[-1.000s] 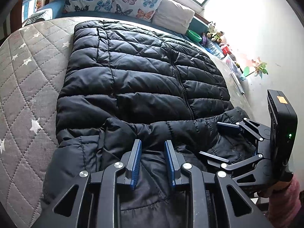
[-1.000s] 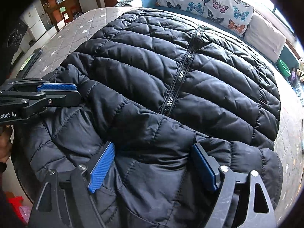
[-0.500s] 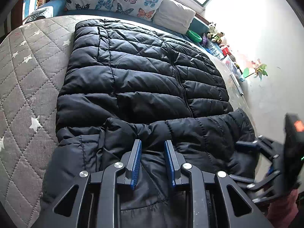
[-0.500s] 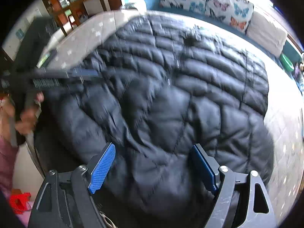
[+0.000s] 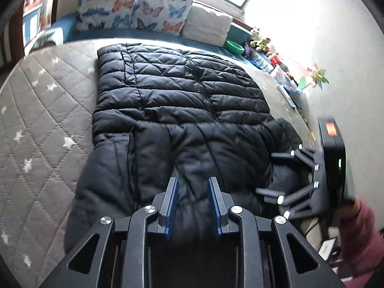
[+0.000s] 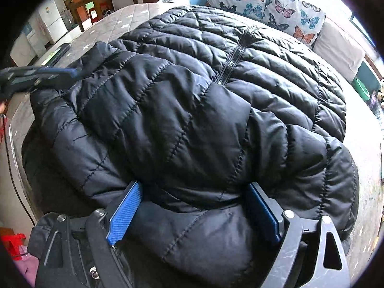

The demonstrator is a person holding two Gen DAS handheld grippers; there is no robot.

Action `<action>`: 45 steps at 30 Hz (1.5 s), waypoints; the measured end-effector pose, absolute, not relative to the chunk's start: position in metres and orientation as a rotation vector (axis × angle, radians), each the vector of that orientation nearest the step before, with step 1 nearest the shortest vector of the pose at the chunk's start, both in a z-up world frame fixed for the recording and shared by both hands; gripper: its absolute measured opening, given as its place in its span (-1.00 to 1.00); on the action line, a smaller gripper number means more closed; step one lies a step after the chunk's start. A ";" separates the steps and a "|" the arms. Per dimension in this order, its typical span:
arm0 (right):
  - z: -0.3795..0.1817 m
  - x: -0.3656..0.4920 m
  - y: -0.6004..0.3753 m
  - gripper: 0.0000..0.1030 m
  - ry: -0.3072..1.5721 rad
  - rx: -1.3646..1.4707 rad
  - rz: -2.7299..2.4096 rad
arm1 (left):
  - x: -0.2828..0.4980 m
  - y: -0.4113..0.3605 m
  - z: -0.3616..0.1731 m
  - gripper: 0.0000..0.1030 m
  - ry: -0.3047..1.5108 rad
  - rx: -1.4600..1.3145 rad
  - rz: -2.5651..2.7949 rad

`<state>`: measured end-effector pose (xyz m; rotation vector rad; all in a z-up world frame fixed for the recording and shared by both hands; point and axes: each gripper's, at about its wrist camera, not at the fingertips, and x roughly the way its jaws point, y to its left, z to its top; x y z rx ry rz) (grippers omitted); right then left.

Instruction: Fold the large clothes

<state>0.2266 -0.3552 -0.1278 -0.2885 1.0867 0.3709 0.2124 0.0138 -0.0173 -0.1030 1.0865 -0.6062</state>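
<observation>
A large black quilted puffer jacket (image 5: 182, 100) lies zipped on the grey quilted mattress (image 5: 43, 110), with its near end folded up over the body. My left gripper (image 5: 193, 187) is shut on a fold of the jacket's near edge, fabric between the blue pads. My right gripper (image 6: 194, 199) is wide open, its blue fingers either side of the thick folded edge of the jacket (image 6: 192, 110). The right gripper also shows in the left wrist view (image 5: 278, 175), open at the jacket's right edge. The left gripper shows at the left in the right wrist view (image 6: 38, 76).
Butterfly-print pillows (image 5: 134, 12) and a white cushion (image 5: 208, 26) line the far end of the bed. A green bowl (image 5: 235, 46) and small toys stand at the far right by the wall. Cabinets and a white fridge (image 6: 52, 21) stand beyond the bed's left side.
The folded near end now reaches further up the jacket's body. My left gripper has lifted and pulled back with the fabric. My right gripper swung out and came back against the folded edge.
</observation>
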 end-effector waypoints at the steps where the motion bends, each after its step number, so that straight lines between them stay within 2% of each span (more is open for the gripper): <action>1: -0.124 0.222 -0.359 0.88 1.086 -0.278 0.377 | 0.206 0.017 -0.019 -0.44 1.089 -0.089 -0.599; 9: -0.084 0.198 -0.393 0.88 1.037 -0.220 0.372 | 0.194 0.031 -0.042 -0.44 1.124 -0.096 -0.614; 16: -0.130 0.213 -0.427 0.89 1.115 -0.139 0.333 | 0.199 0.024 -0.054 -0.44 1.140 -0.066 -0.611; 19: -0.141 0.212 -0.414 1.00 1.091 -0.182 0.315 | 0.198 0.021 -0.056 -0.44 1.131 -0.052 -0.596; 25: -0.133 0.209 -0.411 1.00 1.099 -0.198 0.331 | 0.184 0.020 -0.038 -0.44 1.094 -0.008 -0.606; 28: -0.117 0.201 -0.423 1.00 1.086 -0.166 0.363 | 0.154 0.022 -0.012 -0.43 1.021 0.081 -0.643; 30: -0.108 0.194 -0.426 1.00 1.073 -0.169 0.387 | 0.129 0.022 0.002 -0.26 0.968 0.167 -0.663; 32: -0.100 0.184 -0.426 1.00 1.045 -0.201 0.411 | 0.095 0.020 0.010 0.23 0.905 0.292 -0.674; 34: -0.091 0.166 -0.426 1.00 1.005 -0.242 0.445 | 0.066 0.014 0.010 0.47 0.851 0.427 -0.659; 37: -0.085 0.142 -0.423 1.00 0.958 -0.293 0.496 | 0.019 0.000 -0.003 0.56 0.784 0.632 -0.676; 45: -0.094 0.107 -0.429 1.00 0.911 -0.419 0.511 | -0.029 -0.044 -0.044 0.56 0.743 0.821 -0.774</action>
